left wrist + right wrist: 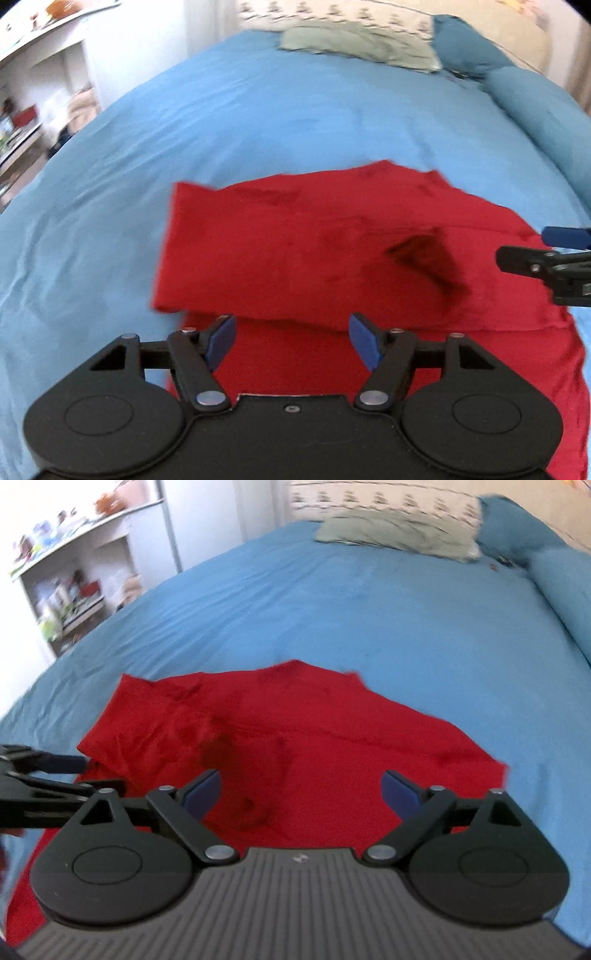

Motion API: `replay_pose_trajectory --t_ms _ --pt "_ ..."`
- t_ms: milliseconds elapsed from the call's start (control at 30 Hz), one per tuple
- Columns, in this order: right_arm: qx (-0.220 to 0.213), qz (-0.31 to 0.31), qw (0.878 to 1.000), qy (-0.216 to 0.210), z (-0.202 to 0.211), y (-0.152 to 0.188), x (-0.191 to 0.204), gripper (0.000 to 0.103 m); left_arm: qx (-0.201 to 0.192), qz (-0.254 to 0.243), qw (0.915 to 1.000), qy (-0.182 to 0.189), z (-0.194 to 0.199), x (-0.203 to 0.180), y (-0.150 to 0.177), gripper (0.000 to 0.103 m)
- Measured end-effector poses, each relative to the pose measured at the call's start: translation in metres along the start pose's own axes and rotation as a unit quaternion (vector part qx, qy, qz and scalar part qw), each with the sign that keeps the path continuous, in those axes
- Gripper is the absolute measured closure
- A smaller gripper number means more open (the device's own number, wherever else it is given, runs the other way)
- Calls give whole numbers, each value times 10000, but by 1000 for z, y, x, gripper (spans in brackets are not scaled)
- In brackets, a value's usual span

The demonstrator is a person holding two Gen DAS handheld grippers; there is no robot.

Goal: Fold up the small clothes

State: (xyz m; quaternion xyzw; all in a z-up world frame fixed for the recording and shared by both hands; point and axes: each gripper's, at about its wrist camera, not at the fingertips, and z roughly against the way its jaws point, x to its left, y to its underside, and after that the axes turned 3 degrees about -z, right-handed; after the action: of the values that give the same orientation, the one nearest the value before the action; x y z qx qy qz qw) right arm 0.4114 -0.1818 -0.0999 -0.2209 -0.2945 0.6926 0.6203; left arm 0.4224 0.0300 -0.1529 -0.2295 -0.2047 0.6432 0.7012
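A red garment (295,243) lies on the blue bed sheet (258,122), its upper part folded over a lower layer. It also shows in the right wrist view (332,746). My left gripper (291,332) is open and empty, just above the garment's near part, at the folded edge. My right gripper (299,790) is open and empty over the garment's near right part. The right gripper shows at the right edge of the left wrist view (532,247); the left gripper shows at the left edge of the right wrist view (62,771), its fingers at the garment's left edge.
A grey-green pillow (362,46) and a patterned pillow (332,16) lie at the head of the bed. A blue bolster (535,110) runs along the right side. White shelves (70,579) with clutter stand left of the bed.
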Motion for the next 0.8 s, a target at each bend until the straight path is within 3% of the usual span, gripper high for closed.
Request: replay_pose_trajectory --t_ms 67,233,267,367,600,800 --pt "30 338 9994 -53 -21 -4 19 3 21 75 10000 -45 -3 15 2 31" --pt "604 739 9952 -224 -75 -8 52 29 45 122 9999 -28 -3 38 4 31" --pt "711 735 9944 -265 -82 -7 56 35 42 127 9999 -8 -2 40 3 31" --pt "855 621 9944 -76 -94 -10 59 71 -2 144 9999 34 1 43 -1 31" --pt "112 -639 9965 523 -55 -17 9 75 -55 77 9999 110 3 46 -8 31" --pt "265 -1424 9872 675 -56 29 -40 75 -27 -25 9999 130 -8 43 -8 31"
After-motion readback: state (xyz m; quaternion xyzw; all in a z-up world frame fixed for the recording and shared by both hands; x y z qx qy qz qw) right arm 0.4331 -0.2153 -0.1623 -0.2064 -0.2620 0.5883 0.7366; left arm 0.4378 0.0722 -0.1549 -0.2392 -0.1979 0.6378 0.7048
